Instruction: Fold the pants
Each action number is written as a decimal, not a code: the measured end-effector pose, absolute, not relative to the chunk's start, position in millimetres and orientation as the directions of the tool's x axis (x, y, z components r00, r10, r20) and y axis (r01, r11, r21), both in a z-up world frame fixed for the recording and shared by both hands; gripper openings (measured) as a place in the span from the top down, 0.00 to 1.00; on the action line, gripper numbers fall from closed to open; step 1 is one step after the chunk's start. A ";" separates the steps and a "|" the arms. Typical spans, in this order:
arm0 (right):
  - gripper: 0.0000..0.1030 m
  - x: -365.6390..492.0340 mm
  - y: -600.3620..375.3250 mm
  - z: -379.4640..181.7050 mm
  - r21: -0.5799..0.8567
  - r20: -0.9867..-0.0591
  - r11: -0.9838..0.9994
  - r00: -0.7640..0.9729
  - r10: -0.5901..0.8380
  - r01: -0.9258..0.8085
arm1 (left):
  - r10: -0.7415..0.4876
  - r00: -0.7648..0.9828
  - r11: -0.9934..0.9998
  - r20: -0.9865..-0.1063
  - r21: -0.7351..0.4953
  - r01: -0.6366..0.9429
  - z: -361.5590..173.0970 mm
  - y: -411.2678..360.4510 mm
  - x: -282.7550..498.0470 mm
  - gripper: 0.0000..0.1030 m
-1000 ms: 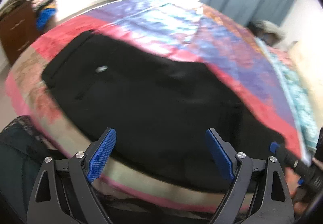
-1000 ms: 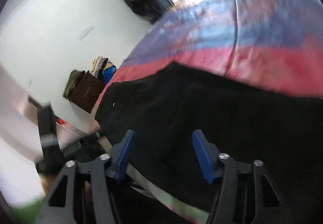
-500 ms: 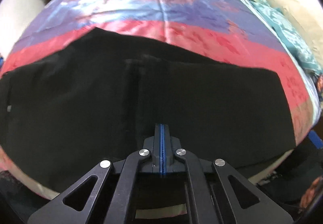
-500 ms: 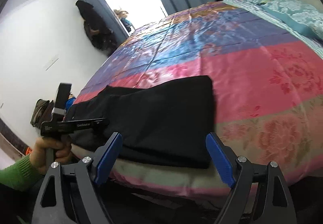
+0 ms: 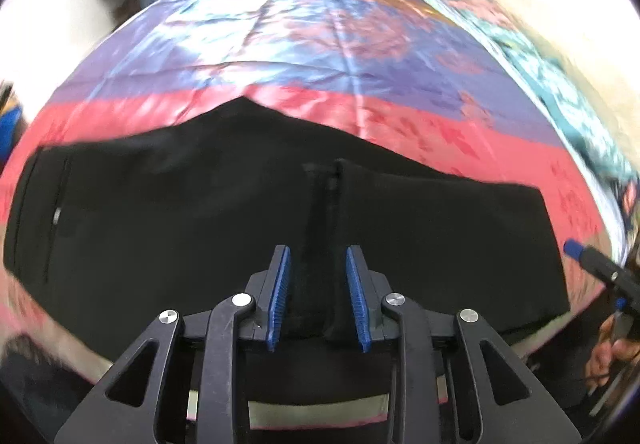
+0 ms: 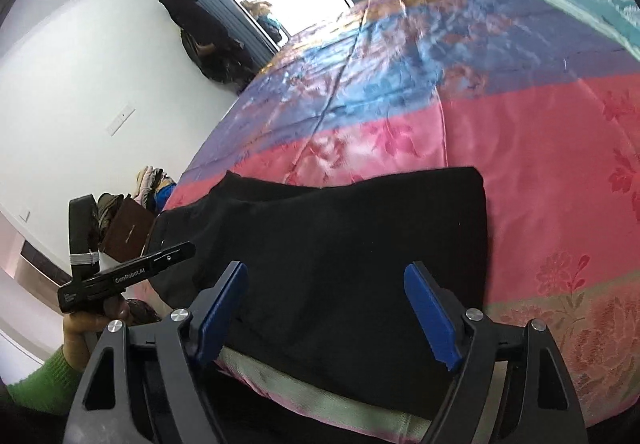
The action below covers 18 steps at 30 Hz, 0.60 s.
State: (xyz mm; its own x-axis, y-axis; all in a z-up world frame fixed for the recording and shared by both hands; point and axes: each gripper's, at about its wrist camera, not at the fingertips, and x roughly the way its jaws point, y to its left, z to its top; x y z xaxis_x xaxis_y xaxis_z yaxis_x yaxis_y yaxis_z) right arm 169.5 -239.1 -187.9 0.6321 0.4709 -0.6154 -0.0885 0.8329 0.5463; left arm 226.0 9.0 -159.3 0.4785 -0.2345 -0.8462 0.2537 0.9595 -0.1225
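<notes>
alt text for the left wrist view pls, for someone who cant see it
Black pants lie flat along the near edge of a bed with a pink, purple and blue satin bedspread. The left gripper, its blue-padded fingers partly open, straddles a raised ridge of the fabric.

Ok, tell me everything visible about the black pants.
The black pants lie flat near the edge of a colourful satin bedspread, in matte, soft-looking fabric. A zip pocket shows at their left end. A raised ridge of fabric runs between the blue pads of the part-open left claw. The right claw hovers open over their squared end.
</notes>
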 end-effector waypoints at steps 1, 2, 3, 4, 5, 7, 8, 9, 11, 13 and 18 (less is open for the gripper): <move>0.21 167.3 -237.4 -186.5 0.543 -0.616 0.835 0.632 0.470 -0.091 | -0.243 0.457 0.955 -0.856 -0.128 0.268 -165.1 3.7 231.0 0.72; 0.21 164.0 -234.8 -186.6 0.544 -0.616 0.834 0.631 0.471 -0.092 | -0.245 0.435 0.954 -0.866 -0.135 0.268 -171.8 -0.8 236.1 0.73; 0.21 160.7 -233.6 -187.5 0.545 -0.616 0.833 0.629 0.474 -0.095 | -0.244 0.405 0.955 -0.881 -0.145 0.258 -182.8 -4.6 244.0 0.73; 0.21 157.5 -232.0 -186.2 0.541 -0.617 0.835 0.627 0.475 -0.101 | -0.244 0.385 0.956 -0.890 -0.153 0.252 -188.4 -4.1 247.2 0.79; 0.21 155.4 -230.5 -184.7 0.533 -0.619 0.839 0.628 0.472 -0.104 | -0.253 0.360 0.954 -0.898 -0.169 0.249 -195.7 -6.7 251.6 0.83; 0.21 149.1 -231.2 -182.1 0.513 -0.626 0.851 0.631 0.458 -0.108 | -0.243 0.371 0.951 -0.896 -0.146 0.271 -195.9 -12.0 249.5 0.91; 0.21 148.5 -232.4 -181.1 0.507 -0.629 0.855 0.632 0.453 -0.108 | -0.224 0.388 0.951 -0.894 -0.113 0.289 -192.7 -15.0 247.2 0.92; 0.21 148.8 -233.8 -179.8 0.500 -0.631 0.859 0.634 0.447 -0.109 | -0.212 0.403 0.952 -0.891 -0.094 0.292 -189.0 -15.7 244.5 0.94; 0.21 154.2 -237.6 -178.8 0.487 -0.633 0.866 0.638 0.439 -0.113 | -0.181 0.429 0.962 -0.885 -0.068 0.265 -184.6 -9.1 243.2 0.94; 0.21 165.0 -240.9 -183.7 0.499 -0.634 0.860 0.631 0.448 -0.109 | -0.168 0.419 0.968 -0.892 -0.069 0.242 -188.5 -3.2 246.2 0.94; 0.21 197.8 -234.7 -244.5 0.532 -0.720 0.845 0.494 0.487 -0.059 | -0.112 0.431 0.964 -0.895 0.007 0.265 -194.7 -15.9 245.2 0.88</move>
